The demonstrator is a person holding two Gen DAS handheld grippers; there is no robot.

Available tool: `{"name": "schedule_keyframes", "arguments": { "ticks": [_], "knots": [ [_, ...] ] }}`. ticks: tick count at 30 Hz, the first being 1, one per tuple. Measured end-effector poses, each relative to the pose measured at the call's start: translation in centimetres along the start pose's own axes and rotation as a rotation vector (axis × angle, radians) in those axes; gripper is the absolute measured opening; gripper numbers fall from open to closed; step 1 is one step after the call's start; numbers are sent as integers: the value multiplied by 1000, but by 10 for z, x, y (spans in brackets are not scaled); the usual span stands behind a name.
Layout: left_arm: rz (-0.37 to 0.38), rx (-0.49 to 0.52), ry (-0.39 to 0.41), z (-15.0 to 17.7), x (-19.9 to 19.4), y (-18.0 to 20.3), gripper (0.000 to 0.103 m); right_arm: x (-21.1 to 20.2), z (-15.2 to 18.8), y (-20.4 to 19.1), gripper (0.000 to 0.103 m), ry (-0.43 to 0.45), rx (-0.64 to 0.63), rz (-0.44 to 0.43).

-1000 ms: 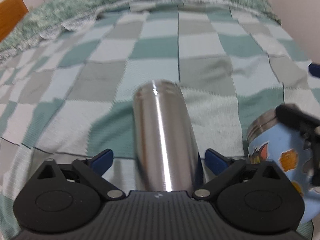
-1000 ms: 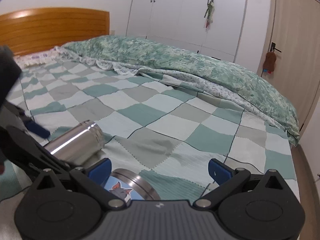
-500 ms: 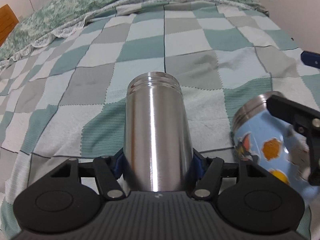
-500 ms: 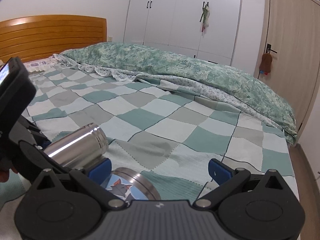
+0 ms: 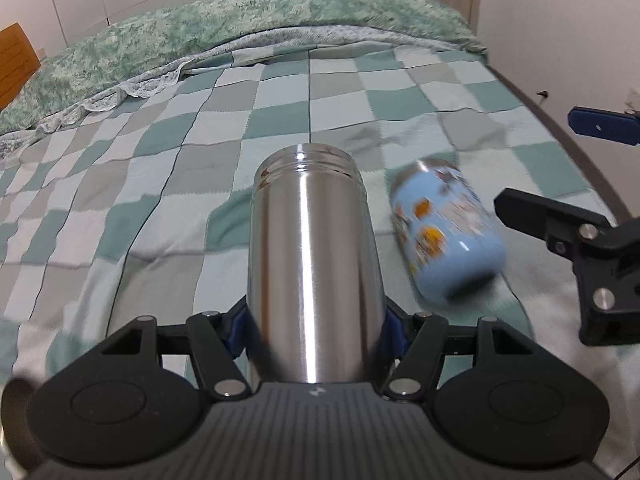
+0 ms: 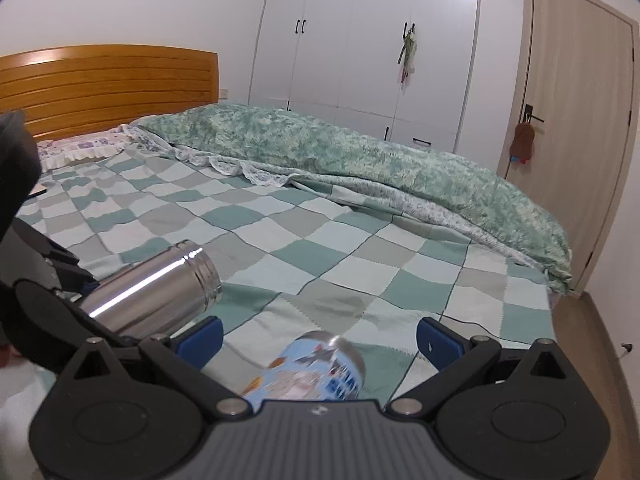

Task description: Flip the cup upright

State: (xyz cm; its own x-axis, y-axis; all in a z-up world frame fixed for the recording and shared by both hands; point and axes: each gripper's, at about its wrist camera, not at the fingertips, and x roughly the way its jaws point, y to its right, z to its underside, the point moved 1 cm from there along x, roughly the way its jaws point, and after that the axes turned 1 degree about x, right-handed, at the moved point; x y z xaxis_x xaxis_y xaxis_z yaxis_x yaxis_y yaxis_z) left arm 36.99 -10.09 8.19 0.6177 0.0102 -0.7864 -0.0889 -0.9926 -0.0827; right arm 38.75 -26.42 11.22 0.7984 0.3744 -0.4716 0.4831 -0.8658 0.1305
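Left gripper (image 5: 316, 330) clamped low on steel cup (image 5: 314, 264) — rigid, slick, probably light. Right gripper (image 6: 318, 338) open over blurred blue cup (image 6: 316, 368) near bed's (image 6: 360, 272) foot edge.

two cups (image 5: 312, 264) (image 5: 444, 236), two tools (image 5: 316, 328) (image 6: 318, 336)

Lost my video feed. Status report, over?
Left gripper shut on steel cup, cup tilted. Right gripper open around blue cup, which lies blurred on the bed. Nothing in the way.
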Motion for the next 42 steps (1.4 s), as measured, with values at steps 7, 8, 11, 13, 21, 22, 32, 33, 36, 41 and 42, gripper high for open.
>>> {"name": "schedule_keyframes", "arguments": {
  "ticks": [7, 8, 11, 13, 21, 22, 32, 33, 36, 41, 42],
  "knots": [
    [37, -15, 9, 56, -64, 0, 65, -72, 6, -52, 103, -40, -51, 6],
    [41, -18, 8, 65, -71, 0, 65, -80, 9, -60, 103, -46, -58, 6],
    [51, -27, -3, 92, -84, 0, 65, -101, 18, -82, 103, -66, -70, 2],
    [53, -28, -13, 108, -88, -1, 65, -112, 27, -94, 103, -78, -77, 5],
    [78, -58, -61, 161, -70, -1, 65, -128, 67, -123, 103, -151, -64, -1],
    [81, -62, -65, 165, -65, 0, 65, -127, 73, -126, 103, -163, -62, -1],
    [85, -44, -62, 176, -38, 10, 65, -111, 105, -129, 103, -243, -61, 10],
    [86, -36, -69, 176, -38, 10, 65, -111, 105, -129, 103, -245, -59, 14],
    [81, -7, -78, 173, -44, 10, 86, -114, 101, -128, 103, -239, -51, 21],
    [96, -9, -24, 169, -74, -5, 103, -127, 87, -129, 103, -231, -46, 35],
    [98, -11, -15, 169, -80, -10, 103, -131, 83, -130, 103, -226, -44, 35]
  ]
}}
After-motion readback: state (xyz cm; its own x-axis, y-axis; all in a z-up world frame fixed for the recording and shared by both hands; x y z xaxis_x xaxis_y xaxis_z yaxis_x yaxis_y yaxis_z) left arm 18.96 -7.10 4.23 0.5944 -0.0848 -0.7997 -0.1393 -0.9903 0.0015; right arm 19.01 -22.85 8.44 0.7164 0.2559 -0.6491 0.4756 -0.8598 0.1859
